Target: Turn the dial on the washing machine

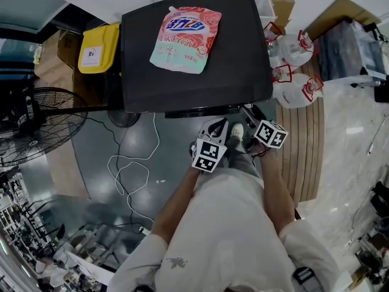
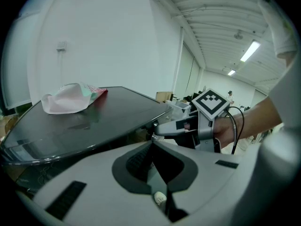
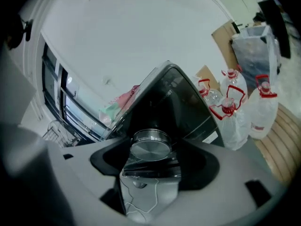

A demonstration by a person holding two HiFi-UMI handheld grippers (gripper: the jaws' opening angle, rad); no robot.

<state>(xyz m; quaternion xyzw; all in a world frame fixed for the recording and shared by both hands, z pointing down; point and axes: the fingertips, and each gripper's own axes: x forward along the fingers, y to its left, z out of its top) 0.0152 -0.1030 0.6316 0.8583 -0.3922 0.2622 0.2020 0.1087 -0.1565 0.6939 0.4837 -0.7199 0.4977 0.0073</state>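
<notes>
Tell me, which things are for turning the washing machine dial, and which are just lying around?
For the job: black washing machine; round silver metal dial on its front; right gripper, open around the dial.

Just lying about: pink and green pouch on the machine's top; yellow bin; black floor fan; clear plastic bottles with red handles; white cable.

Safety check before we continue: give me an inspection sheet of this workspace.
Surface: black washing machine top, glossy.
Job's things: silver dial, standing between the jaws of the right gripper.
Clutter: pink detergent pouch lying on the top.
Grippers: right gripper open around the dial; left gripper shut, empty.
Cables: white cable looped on the floor.
Surroundings: fan, yellow container, water bottles.
</notes>
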